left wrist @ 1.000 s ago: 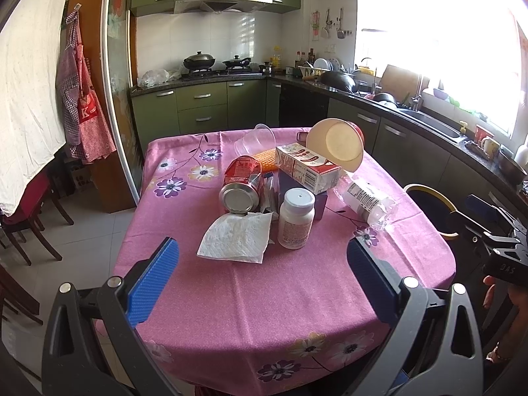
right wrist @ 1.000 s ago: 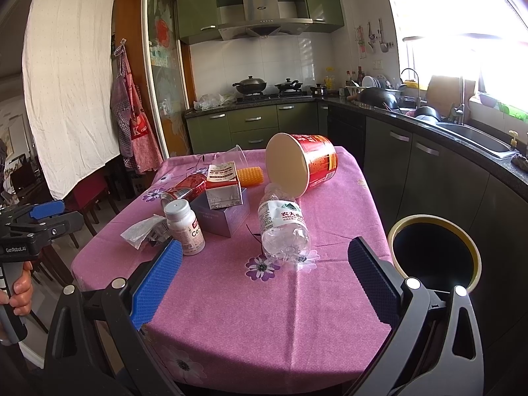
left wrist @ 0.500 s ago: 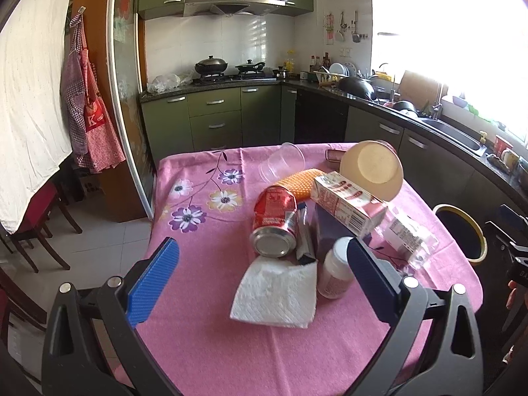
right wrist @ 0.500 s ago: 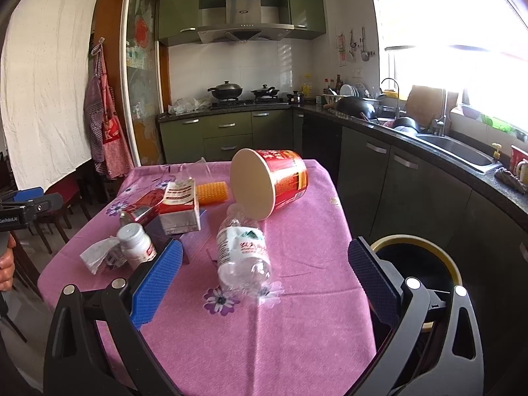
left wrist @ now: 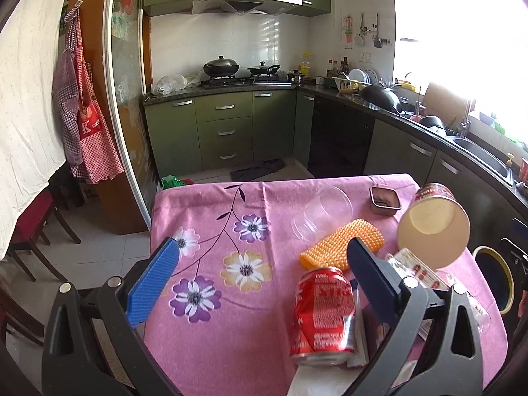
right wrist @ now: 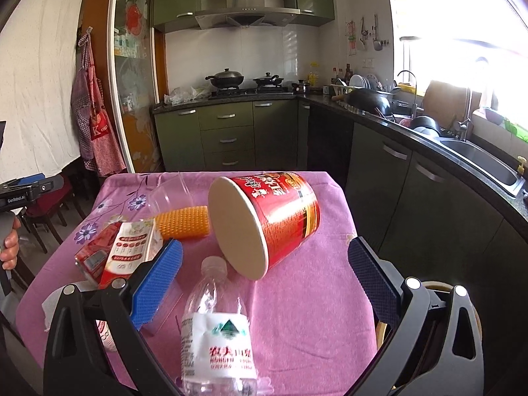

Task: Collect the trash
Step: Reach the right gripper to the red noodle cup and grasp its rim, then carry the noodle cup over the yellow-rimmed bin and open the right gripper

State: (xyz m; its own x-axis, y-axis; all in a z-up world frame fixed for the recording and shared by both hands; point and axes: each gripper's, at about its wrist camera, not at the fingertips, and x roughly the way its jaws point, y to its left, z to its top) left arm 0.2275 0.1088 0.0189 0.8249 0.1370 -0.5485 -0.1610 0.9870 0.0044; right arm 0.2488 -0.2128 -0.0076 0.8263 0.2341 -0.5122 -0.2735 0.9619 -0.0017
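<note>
Table [left wrist: 211,346] under a pink floral cloth fills the lower half of both wrist views; green kitchen cabinets [right wrist: 227,135] behind it. Trash bin [left wrist: 495,279], round, yellow-rimmed, dark inside, stands on the floor off the table's right edge; in the right wrist view only a part of its rim shows behind the right finger mount. Noodle tub [right wrist: 267,221], red printed wall, lies on its side near the table's right edge, pale flat end facing the cameras. Left gripper [left wrist: 260,270]: jaws spread wide, nothing between the blue pads, above the near part of the table; red can [left wrist: 325,315] lies on its side just inside the right finger, touching white paper [left wrist: 315,382] at the frame bottom. Right gripper [right wrist: 264,277]: jaws likewise wide apart, empty; clear water bottle [right wrist: 216,333] lies on the cloth between the fingers, cap end toward the tub, label facing up. Red-and-white carton [right wrist: 122,257] lies just left of the right gripper's left pad. Clear plastic cup [left wrist: 323,213] on its side, next to the orange studded pad [left wrist: 340,242]; contact between them cannot be told. Small dark square tray [left wrist: 384,199] near the far right edge. A hand [right wrist: 10,247] at the left border of the right wrist view holds the other gripper's handle.
</note>
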